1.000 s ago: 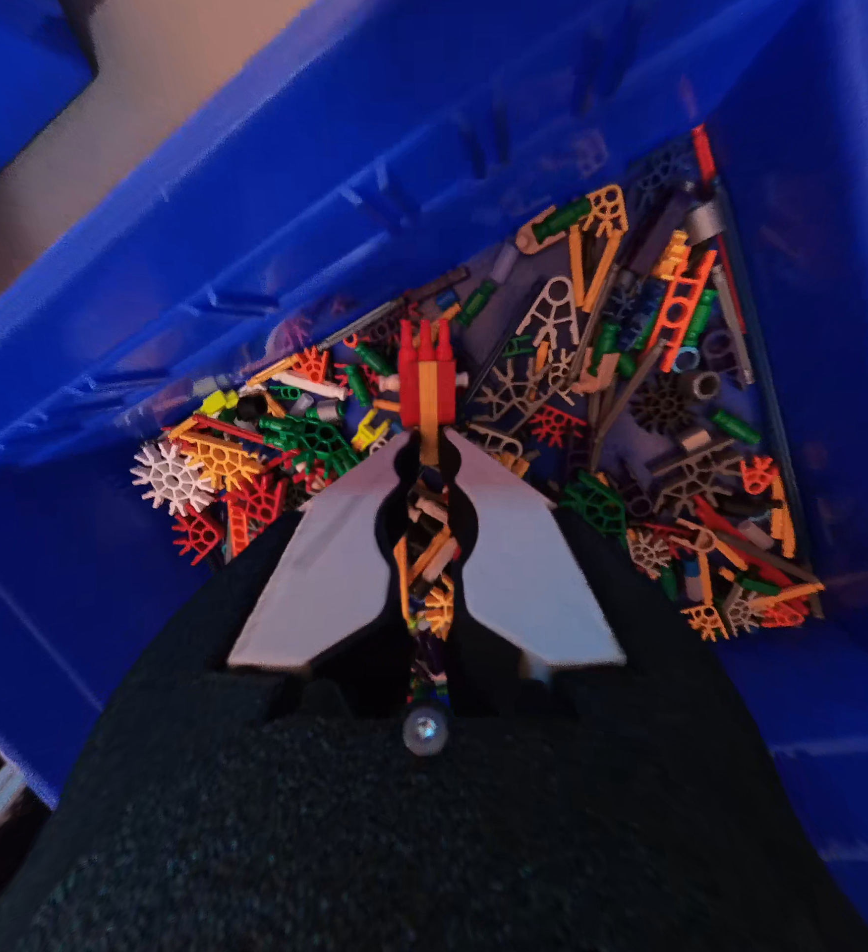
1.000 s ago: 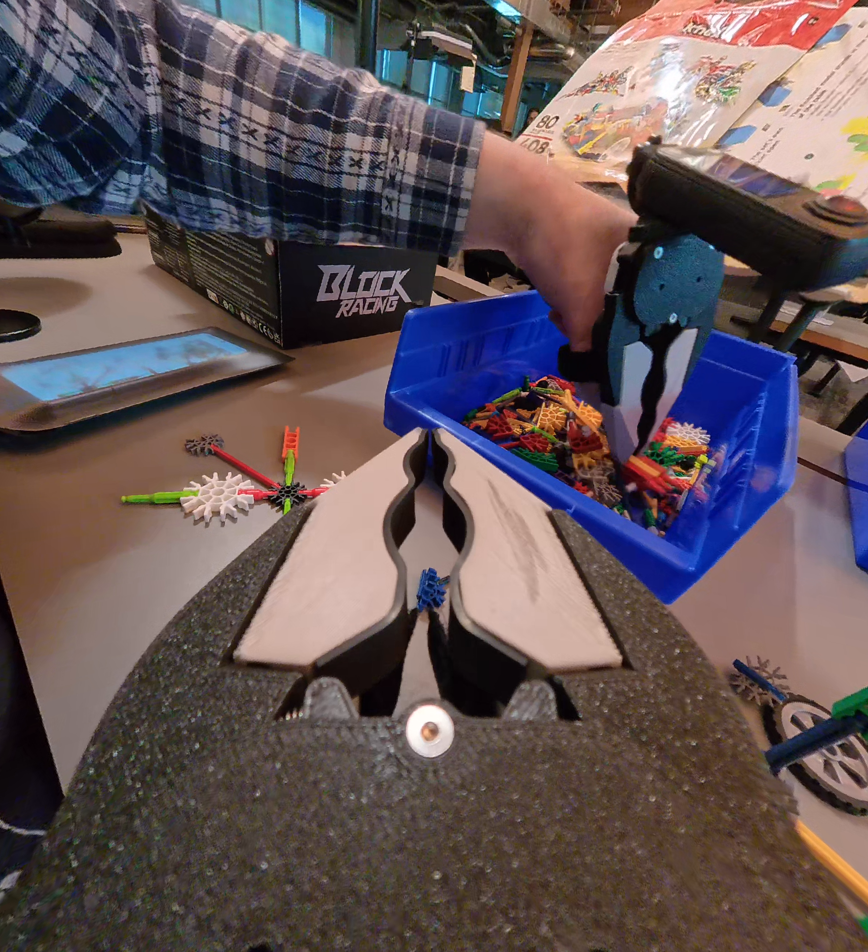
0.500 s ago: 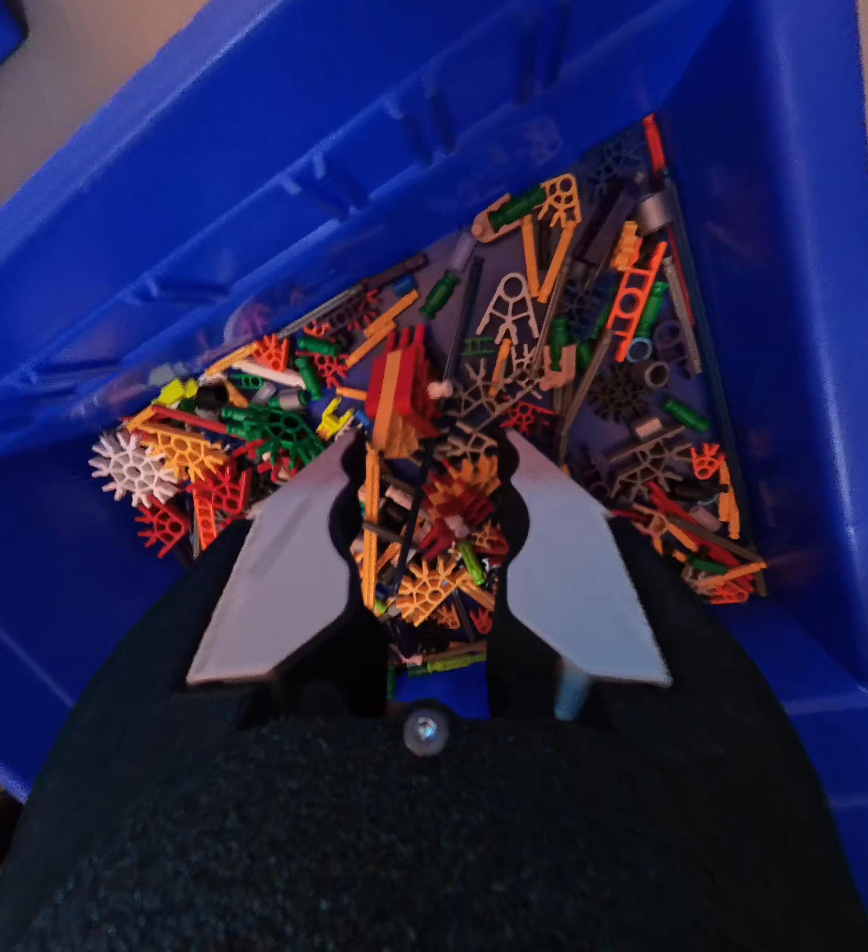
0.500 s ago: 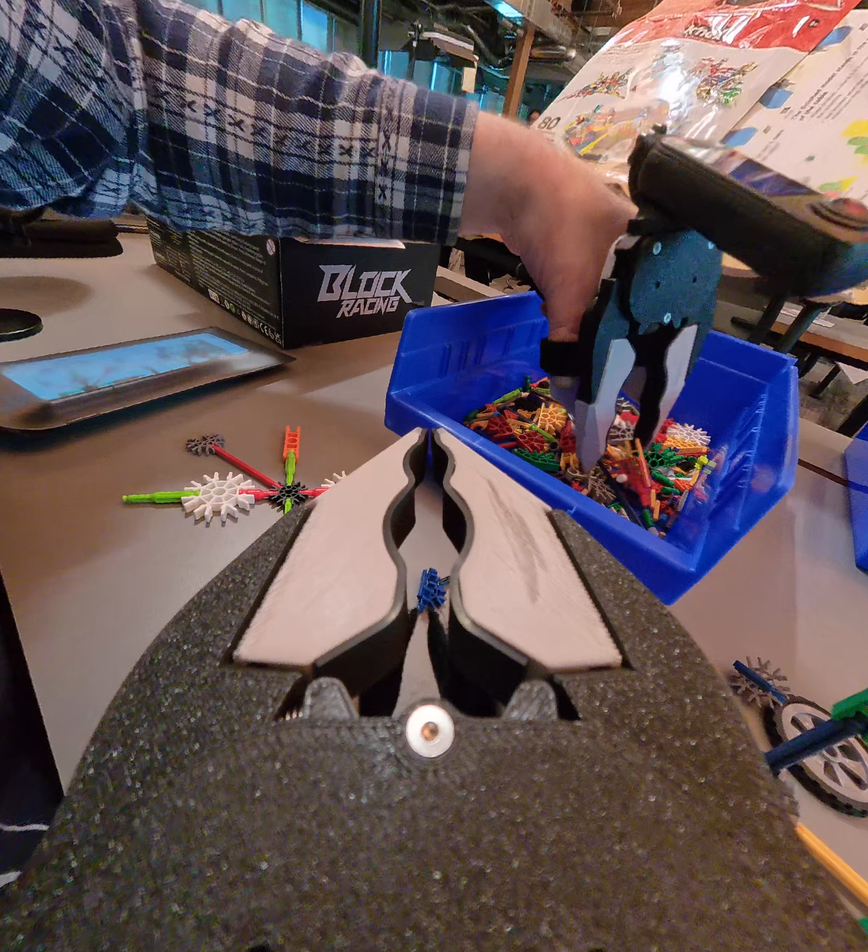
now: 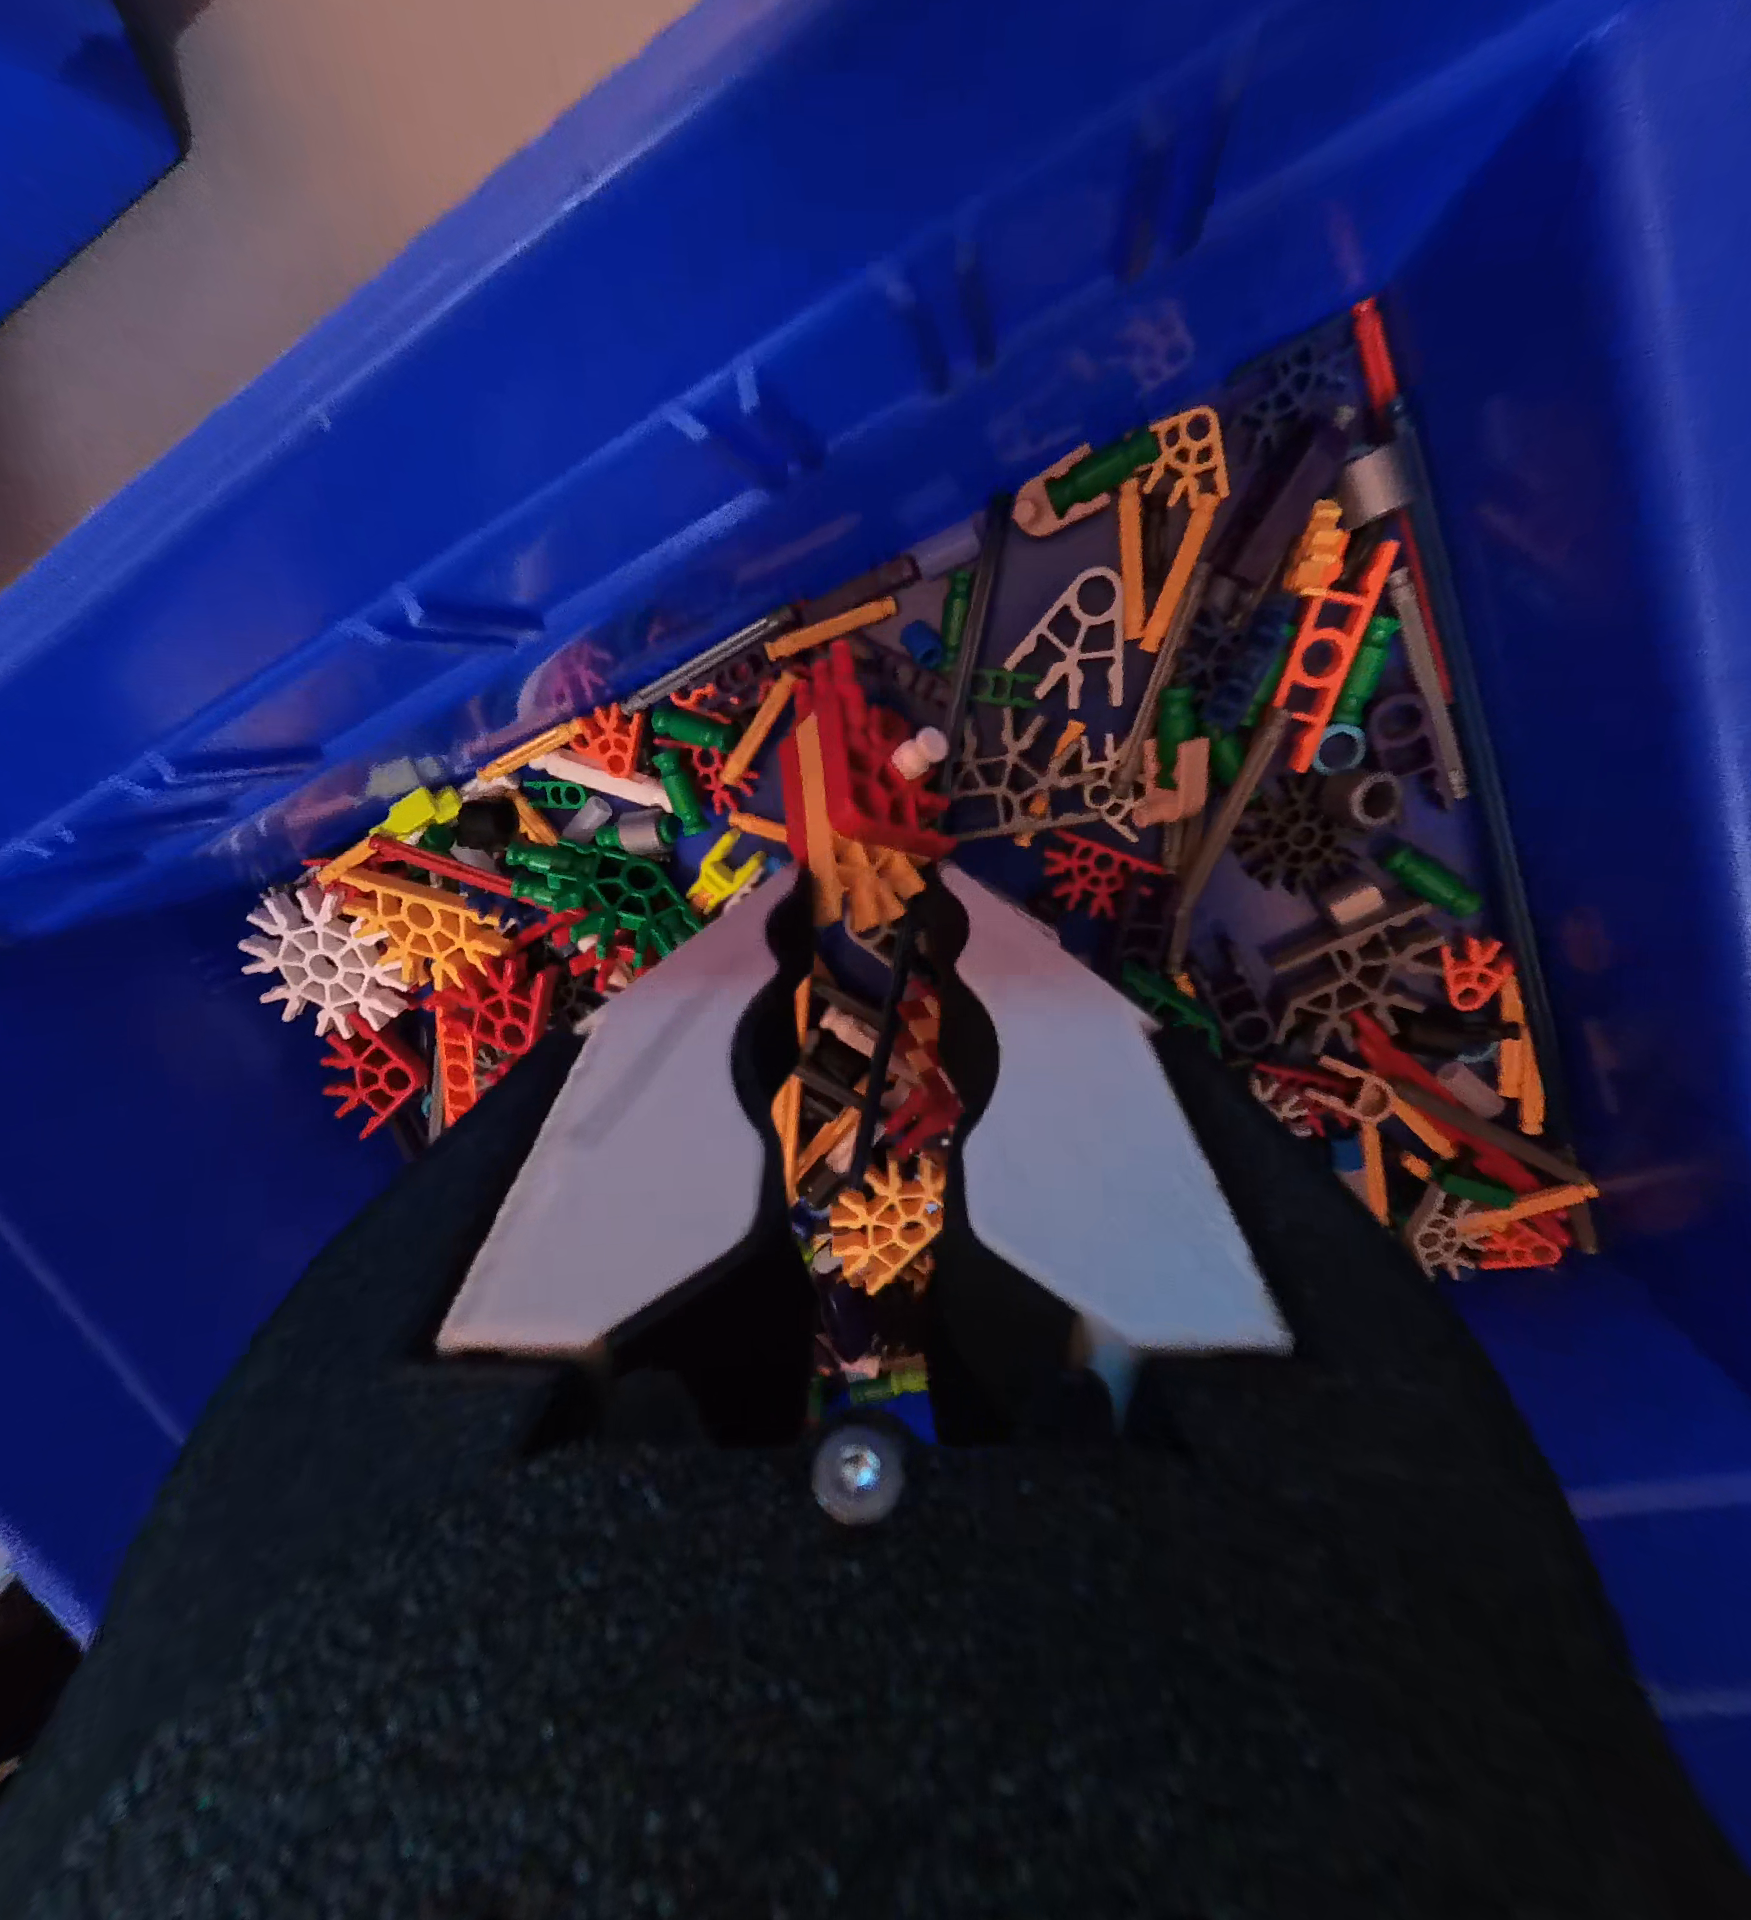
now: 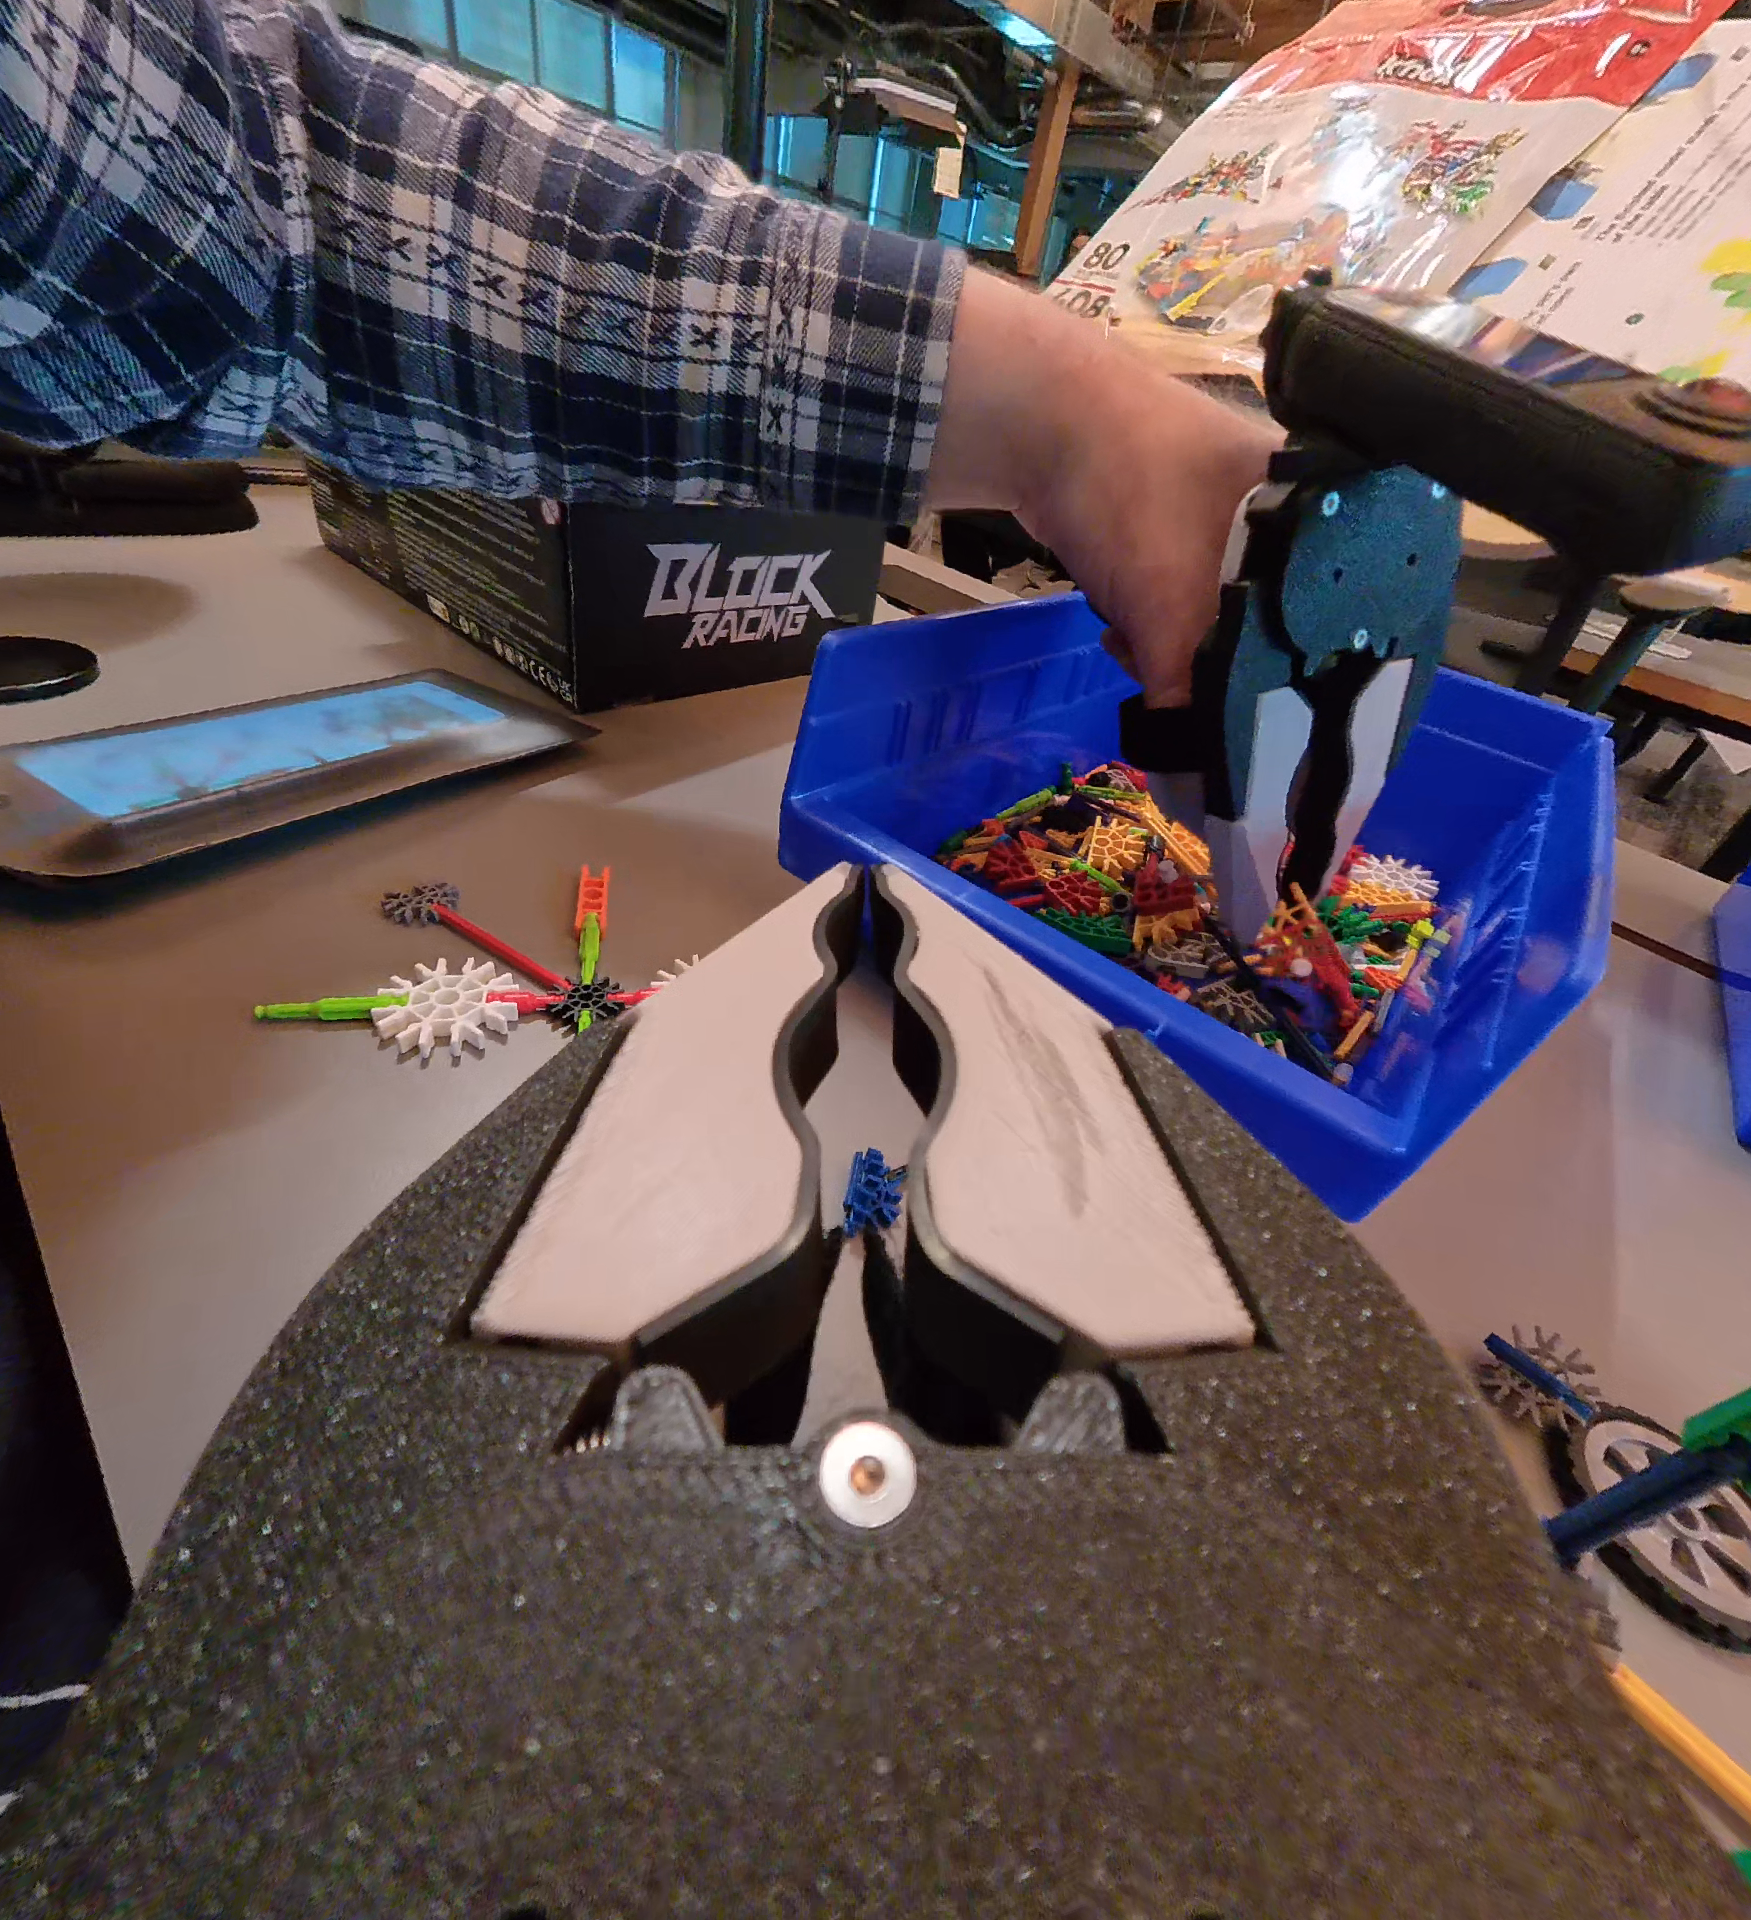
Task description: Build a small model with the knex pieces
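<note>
L gripper [image 5: 866, 904] in blue bin [image 5: 642, 436], narrowed vs 0.5 s ago, pinching orange connector [image 5: 855, 878]; red piece [image 5: 855, 769] points up-left. R gripper [image 6: 866, 883] nearly closed, blue connector [image 6: 871, 1190] betw fingers, unchanged.

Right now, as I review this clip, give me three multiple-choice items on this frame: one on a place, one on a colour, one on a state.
1. Where are the left gripper's fingertips?
A. Over the tablet
B. Inside the blue bin, among the loose pieces
C. On the black box

2. What colour is the snowflake-shaped connector joined to the green rod on the table?
A. White
B. Purple
C. Yellow

3. How does the right gripper stand?
A. Wide open and empty
B. Closed around a wheel
C. Nearly closed, with a small blue piece between its fingers

Answers:
1. B: both views show the left gripper reaching down into the blue bin.
2. A: the connector beside the green rod on the table is white.
3. C: the right gripper has its fingertips almost meeting, and the small blue piece sits between the fingers.
</note>
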Motion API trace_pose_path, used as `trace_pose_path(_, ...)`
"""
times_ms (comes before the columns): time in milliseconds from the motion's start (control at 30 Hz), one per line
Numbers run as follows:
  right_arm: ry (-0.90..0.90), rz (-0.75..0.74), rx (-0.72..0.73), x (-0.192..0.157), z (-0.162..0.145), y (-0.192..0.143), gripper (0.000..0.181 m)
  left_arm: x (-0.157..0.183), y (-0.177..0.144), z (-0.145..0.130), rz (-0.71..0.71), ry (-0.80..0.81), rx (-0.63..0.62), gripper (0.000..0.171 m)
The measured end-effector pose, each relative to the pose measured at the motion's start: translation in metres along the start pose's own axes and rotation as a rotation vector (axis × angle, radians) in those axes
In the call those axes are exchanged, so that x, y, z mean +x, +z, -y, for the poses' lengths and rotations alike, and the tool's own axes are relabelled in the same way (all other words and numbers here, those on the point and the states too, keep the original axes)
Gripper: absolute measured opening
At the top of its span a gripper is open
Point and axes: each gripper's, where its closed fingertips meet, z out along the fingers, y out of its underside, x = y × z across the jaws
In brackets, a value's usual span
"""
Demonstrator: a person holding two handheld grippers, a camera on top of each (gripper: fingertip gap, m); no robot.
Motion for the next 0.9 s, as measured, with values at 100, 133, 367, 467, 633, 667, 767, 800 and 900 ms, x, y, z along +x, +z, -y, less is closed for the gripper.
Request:
trace_pose_path(100, 0.001, 0.001, 0.001, 0.000, 0.000, 0.000, 0.000, -0.002, -0.008, 0.000, 0.019, -0.006, 0.023, 0.019)
trace_pose_path(133, 0.002, 0.001, 0.002, 0.000, 0.000, 0.000, 0.000, -0.001, -0.012, -0.001, 0.020, -0.008, 0.026, 0.019)
trace_pose_path(367, 0.007, -0.004, 0.010, 0.002, 0.000, -0.001, 0.001, 0.004, -0.058, -0.007, 0.108, -0.029, 0.125, 0.018)
trace_pose_path(467, 0.015, -0.009, 0.010, 0.004, 0.000, -0.001, 0.006, 0.017, -0.073, -0.018, 0.116, -0.032, 0.133, 0.018)
trace_pose_path(633, 0.036, -0.044, -0.050, 0.013, -0.004, 0.007, 0.011, 0.038, -0.093, -0.031, 0.104, -0.052, 0.170, 0.018)
trace_pose_path(667, 0.045, -0.052, -0.048, 0.015, 0.001, 0.009, 0.011, 0.041, -0.097, -0.033, 0.111, -0.041, 0.175, 0.018)
trace_pose_path(767, 0.093, -0.070, -0.053, 0.019, 0.017, 0.021, 0.012, 0.050, -0.110, -0.036, 0.131, -0.025, 0.218, 0.018)
trace_pose_path(800, 0.109, -0.064, -0.055, 0.020, 0.020, 0.026, 0.012, 0.053, -0.114, -0.036, 0.137, -0.019, 0.234, 0.018)
trace_pose_path(900, 0.217, -0.035, -0.063, 0.027, 0.025, 0.043, 0.018, 0.062, -0.122, -0.036, 0.156, -0.004, 0.267, 0.018)
